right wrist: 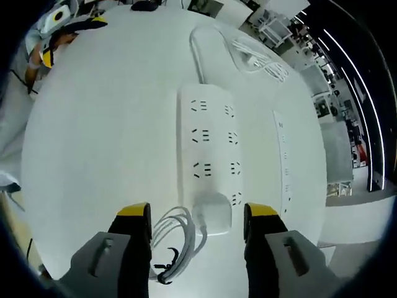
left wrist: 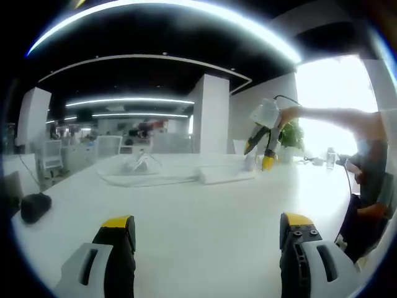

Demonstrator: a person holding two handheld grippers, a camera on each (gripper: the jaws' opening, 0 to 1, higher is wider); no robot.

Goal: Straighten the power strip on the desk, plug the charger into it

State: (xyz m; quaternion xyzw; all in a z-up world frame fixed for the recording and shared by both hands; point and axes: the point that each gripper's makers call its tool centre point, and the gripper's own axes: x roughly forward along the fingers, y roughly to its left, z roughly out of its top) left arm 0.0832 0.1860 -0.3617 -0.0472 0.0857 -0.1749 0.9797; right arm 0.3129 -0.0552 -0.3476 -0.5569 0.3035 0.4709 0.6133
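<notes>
Power strip (right wrist: 209,155) lengthwise between right claw (right wrist: 197,225) jaws

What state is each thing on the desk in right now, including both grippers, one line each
power strip: flat on the desk, sockets up, charger seated at its near end.
charger: plugged into the power strip.
charger cable: bundled in loops on the desk beside the charger.
power strip cord: coiled loosely at the strip's far end.
left gripper: open, empty, above bare desk.
right gripper: open, jaws either side of the charger.
desk: white.
</notes>
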